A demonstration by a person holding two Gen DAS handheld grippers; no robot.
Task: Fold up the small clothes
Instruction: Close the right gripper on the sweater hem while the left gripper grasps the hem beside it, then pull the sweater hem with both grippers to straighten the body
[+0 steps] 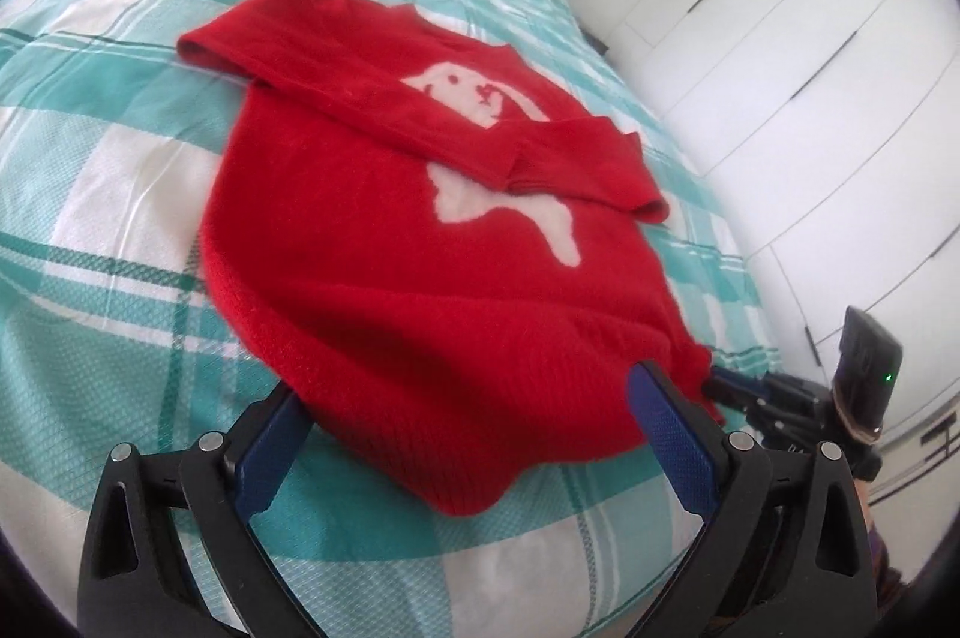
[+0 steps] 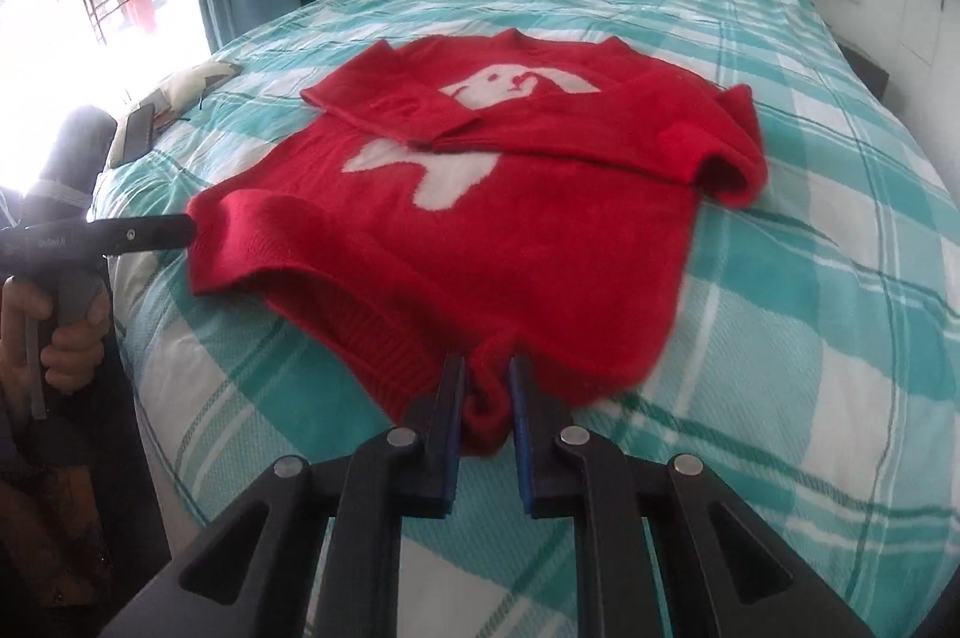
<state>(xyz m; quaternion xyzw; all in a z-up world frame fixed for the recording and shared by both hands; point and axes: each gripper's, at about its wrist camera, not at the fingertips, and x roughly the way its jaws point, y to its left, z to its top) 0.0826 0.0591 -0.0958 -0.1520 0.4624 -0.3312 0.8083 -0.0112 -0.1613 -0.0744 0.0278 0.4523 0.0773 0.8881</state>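
Left hand-held gripper (image 1: 468,392): we see its jaws spread wide at the left end of the hem, fabric lying between them but not pinched.
Red sweater (image 2: 480,230): it lies face up on the checked bed (image 2: 810,338), sleeves crossed over the white dog motif (image 2: 444,170); its long axis runs away from both grippers, hem nearest us, collar farthest.
Right hand-held gripper (image 2: 487,386): its jaws are nearly together, clamping a bunch of hem at the right corner.
Coming move: we judge the hem must travel forward toward the collar; the right side is ready, the left has yet to close.
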